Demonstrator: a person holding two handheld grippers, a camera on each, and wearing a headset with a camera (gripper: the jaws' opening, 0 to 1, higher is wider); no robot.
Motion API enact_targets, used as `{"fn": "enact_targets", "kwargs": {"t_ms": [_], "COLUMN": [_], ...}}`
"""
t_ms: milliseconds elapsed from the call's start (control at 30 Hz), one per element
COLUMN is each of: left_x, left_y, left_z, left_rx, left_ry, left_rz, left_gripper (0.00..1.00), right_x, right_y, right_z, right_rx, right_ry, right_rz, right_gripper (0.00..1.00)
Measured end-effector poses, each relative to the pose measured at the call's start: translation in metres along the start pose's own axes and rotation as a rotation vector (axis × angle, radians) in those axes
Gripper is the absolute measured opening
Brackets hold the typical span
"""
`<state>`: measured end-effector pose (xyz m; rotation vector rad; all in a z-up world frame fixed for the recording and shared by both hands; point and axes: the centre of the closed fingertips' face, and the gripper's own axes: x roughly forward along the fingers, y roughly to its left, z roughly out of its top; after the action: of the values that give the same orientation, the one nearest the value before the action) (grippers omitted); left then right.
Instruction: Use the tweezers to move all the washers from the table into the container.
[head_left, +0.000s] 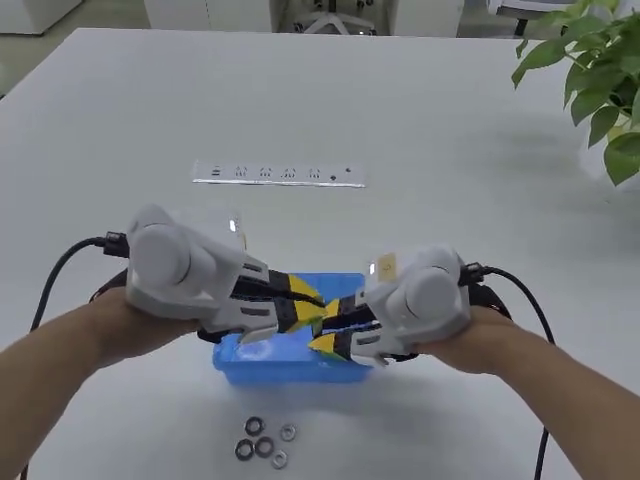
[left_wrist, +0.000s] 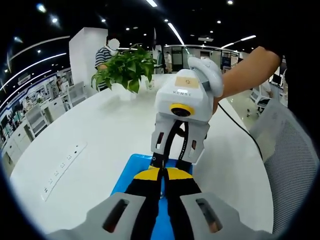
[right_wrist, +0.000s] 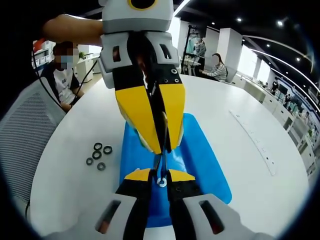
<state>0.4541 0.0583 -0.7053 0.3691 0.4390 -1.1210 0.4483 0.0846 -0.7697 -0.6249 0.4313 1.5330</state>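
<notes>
L gripper (head_left: 308, 302): over container (head_left: 290, 366), jaws shut on tweezers (right_wrist: 162, 167).
Loose washers (head_left: 264, 441): five on table (head_left: 420, 130), just in front of container, person's side.
Power strip (head_left: 279, 175): beyond container.
Tweezers: tip over container, carrying one washer (right_wrist: 161, 182).
R gripper (head_left: 322, 340): over container, facing L gripper; jaws nearly together round tweezers tip, can't tell if gripping.
Plant (head_left: 598, 85): far R of container.

Bright, even overhead ceiling light, soft shadows; gripper views bend at edges, perhaps slightly blurred.
</notes>
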Motion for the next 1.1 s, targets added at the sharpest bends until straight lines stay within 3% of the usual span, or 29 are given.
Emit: {"fn": "enact_targets", "kwargs": {"t_ms": [333, 1100], "left_x": [-0.004, -0.025], "left_y": [0.001, -0.009], "left_z": [0.002, 0.031], "left_rx": [0.006, -0.002], "left_ry": [0.011, 0.004], "left_rz": [-0.003, 0.013], "left_gripper": [0.06, 0.05], "right_x": [-0.002, -0.030], "right_y": [-0.002, 0.006], "right_z": [0.006, 0.018], "right_rx": [0.017, 0.067], "right_ry": [-0.007, -0.024], "right_rz": [-0.009, -0.078], "right_gripper": [0.15, 0.31]}}
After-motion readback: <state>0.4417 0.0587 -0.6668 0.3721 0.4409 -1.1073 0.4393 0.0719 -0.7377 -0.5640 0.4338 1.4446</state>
